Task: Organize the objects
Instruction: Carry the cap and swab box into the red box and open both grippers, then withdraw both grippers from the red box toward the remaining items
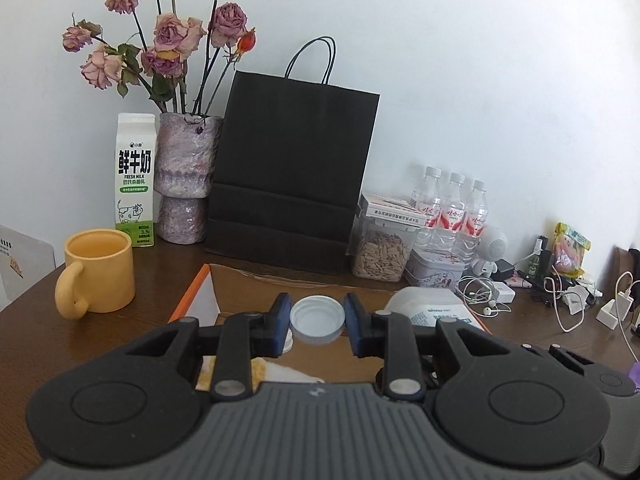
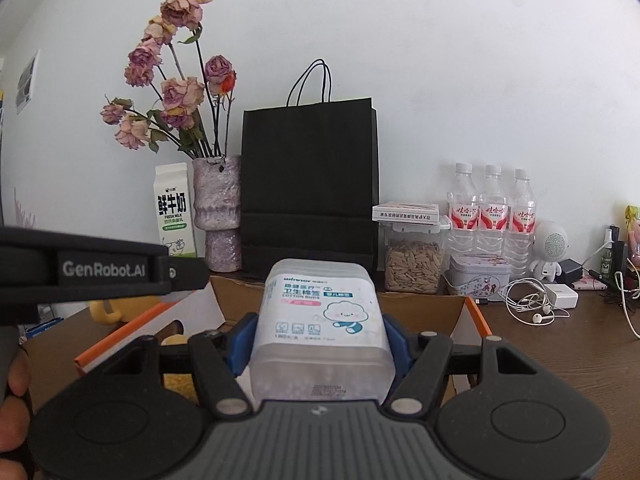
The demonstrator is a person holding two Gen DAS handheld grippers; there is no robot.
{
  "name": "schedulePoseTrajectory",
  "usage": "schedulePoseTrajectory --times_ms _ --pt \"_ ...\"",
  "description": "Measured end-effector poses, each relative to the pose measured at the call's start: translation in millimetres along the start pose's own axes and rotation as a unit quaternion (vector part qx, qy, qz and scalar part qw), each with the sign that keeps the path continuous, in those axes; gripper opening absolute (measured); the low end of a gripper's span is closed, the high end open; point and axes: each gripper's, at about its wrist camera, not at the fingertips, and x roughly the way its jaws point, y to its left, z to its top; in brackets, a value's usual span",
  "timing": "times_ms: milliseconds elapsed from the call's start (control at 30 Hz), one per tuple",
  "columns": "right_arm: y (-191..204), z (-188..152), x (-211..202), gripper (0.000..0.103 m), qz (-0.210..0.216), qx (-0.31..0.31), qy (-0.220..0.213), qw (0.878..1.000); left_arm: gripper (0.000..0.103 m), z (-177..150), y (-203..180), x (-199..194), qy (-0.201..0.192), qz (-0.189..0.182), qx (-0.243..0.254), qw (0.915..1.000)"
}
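My left gripper (image 1: 317,322) is shut on a small white round lid (image 1: 317,320), held between its blue pads above an open cardboard box (image 1: 256,284) with orange edges. My right gripper (image 2: 320,340) is shut on a translucent cotton-bud box (image 2: 322,320) with a cloud cartoon on its label, held over the same cardboard box (image 2: 420,312). In the left wrist view the cotton-bud box (image 1: 432,308) shows just right of the lid. In the right wrist view the left gripper's black body (image 2: 100,268) crosses the left side, with a hand below it.
On the brown table stand a yellow mug (image 1: 98,272), a milk carton (image 1: 135,180), a vase of dried roses (image 1: 186,176), a black paper bag (image 1: 292,168), a seed jar (image 1: 382,252), a tin (image 1: 434,270), three water bottles (image 1: 452,204), and earphones, chargers and cables (image 1: 560,296) at right.
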Motion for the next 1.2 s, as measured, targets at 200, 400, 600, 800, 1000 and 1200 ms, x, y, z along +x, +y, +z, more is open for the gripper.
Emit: schedulePoseTrajectory --times_ms 200,400,600,800,1000,1200 --pt "-7 -6 26 0.065 0.000 0.013 0.029 0.999 0.029 -5 -2 29 0.021 0.016 0.011 0.9996" --pt "-8 -14 22 0.097 -0.012 0.006 0.028 1.000 0.062 -15 -4 30 0.027 0.010 0.026 0.9993" --pt "-15 -14 15 0.103 -0.020 0.017 0.022 0.999 0.103 -15 -5 16 -0.006 0.021 0.028 0.9994" --pt "-18 -14 12 0.103 -0.018 0.023 0.023 0.999 0.103 -12 -1 13 -0.006 0.024 0.017 0.9996" --pt "-18 -12 2 0.103 -0.015 0.024 0.019 0.999 0.103 -12 4 0 -0.014 0.018 0.006 0.9997" --pt "-19 -16 -17 0.103 -0.011 0.022 0.016 1.000 0.103 -16 8 -20 -0.029 0.011 0.012 0.9994"
